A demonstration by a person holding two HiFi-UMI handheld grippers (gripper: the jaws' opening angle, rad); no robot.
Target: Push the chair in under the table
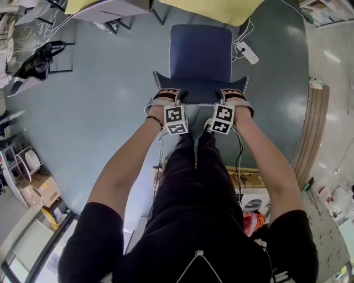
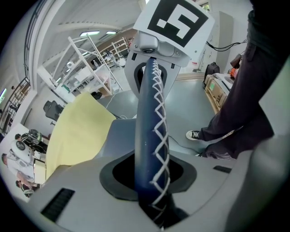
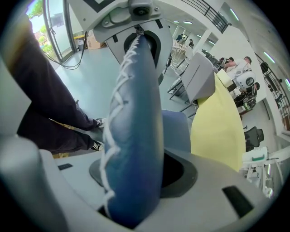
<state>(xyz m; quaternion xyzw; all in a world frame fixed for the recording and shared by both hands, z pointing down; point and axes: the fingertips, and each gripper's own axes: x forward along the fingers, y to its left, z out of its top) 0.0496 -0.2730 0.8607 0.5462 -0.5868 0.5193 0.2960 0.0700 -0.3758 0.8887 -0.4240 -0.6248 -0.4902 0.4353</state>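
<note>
Clamping the top edge of the chair point(image 1: 200, 52) backrest point(image 1: 200, 91), the left hand-held gripper point(image 1: 165, 98) pinches its left end and the right hand-held gripper point(image 1: 235, 98) its right end. Beyond the chair's seat, just at its front edge, stands the yellow surface point(image 1: 213, 10).

Grey-blue floor point(image 1: 99, 94). The blue chair point(image 1: 200, 52) stands on it straight ahead of both tongs, the left gripper point(image 1: 166, 98) and the right gripper point(image 1: 233, 98). A white power strip point(image 1: 246, 53) with its cable lies ahead and right of the right gripper, near the chair. A black bag point(image 1: 36, 62) sits well off to the left of the left gripper. Cardboard boxes point(image 1: 38, 190) sit behind and left of it. A sneaker point(image 1: 208, 126) is planted just behind the right gripper.
</note>
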